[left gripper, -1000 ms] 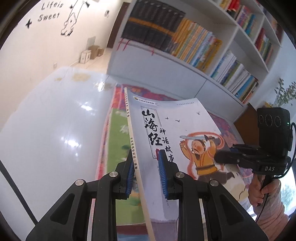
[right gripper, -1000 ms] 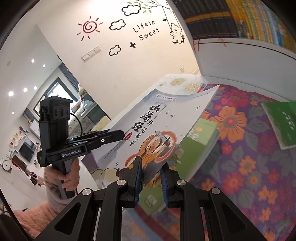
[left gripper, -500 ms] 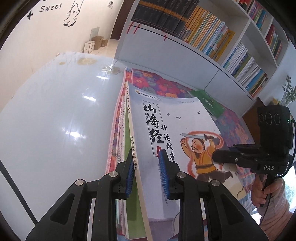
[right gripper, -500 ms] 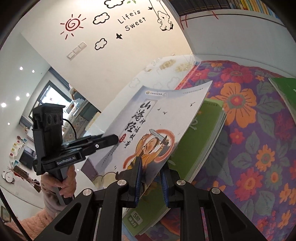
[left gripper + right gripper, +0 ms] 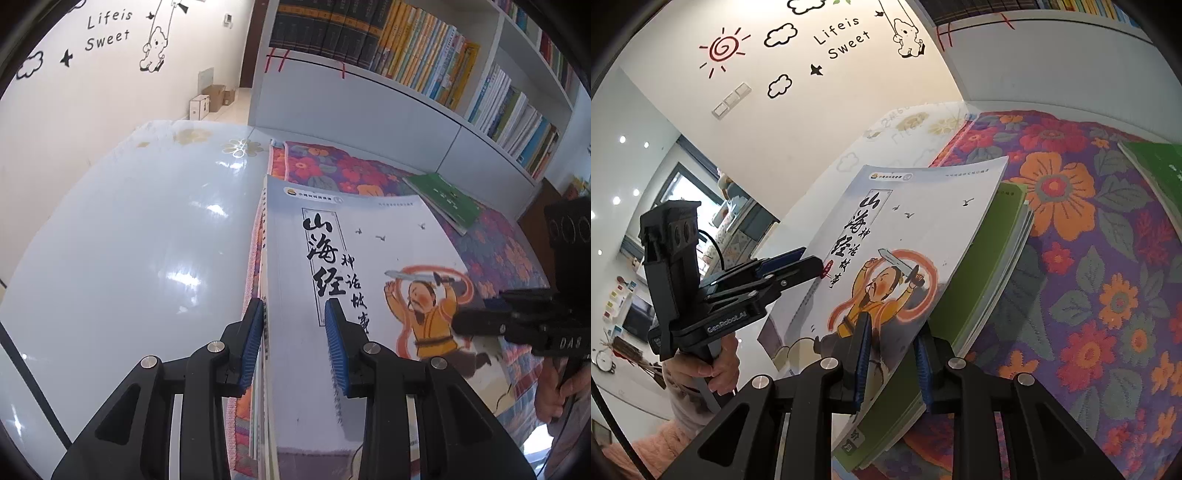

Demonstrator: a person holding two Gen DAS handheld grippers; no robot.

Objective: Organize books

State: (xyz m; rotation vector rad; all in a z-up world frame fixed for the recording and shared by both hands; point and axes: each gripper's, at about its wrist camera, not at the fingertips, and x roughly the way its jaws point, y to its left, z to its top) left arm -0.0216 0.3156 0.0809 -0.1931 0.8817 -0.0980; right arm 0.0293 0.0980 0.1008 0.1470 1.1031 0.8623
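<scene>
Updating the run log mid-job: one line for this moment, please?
white book on green book | left tool: jaws just opening, book between | right tool: same

storybook point(image 5: 369, 266): pale grey-white cover, black brush lettering, figure in orange tunic ringed by a red swirl. book beneath point(image 5: 982, 266): green cover, white page edges. second book point(image 5: 445, 199), lying apart: green. cloth point(image 5: 1089, 240): purple ground, orange and red flowers, grey-green leaves. bench point(image 5: 129, 240): glossy white, faint gold flower prints at far end. left gripper point(image 5: 293, 347), right gripper point(image 5: 891, 363): black bodies, blue ribbed pads. wall point(image 5: 831, 103): white, black cloud decals, red sun spiral.
</scene>
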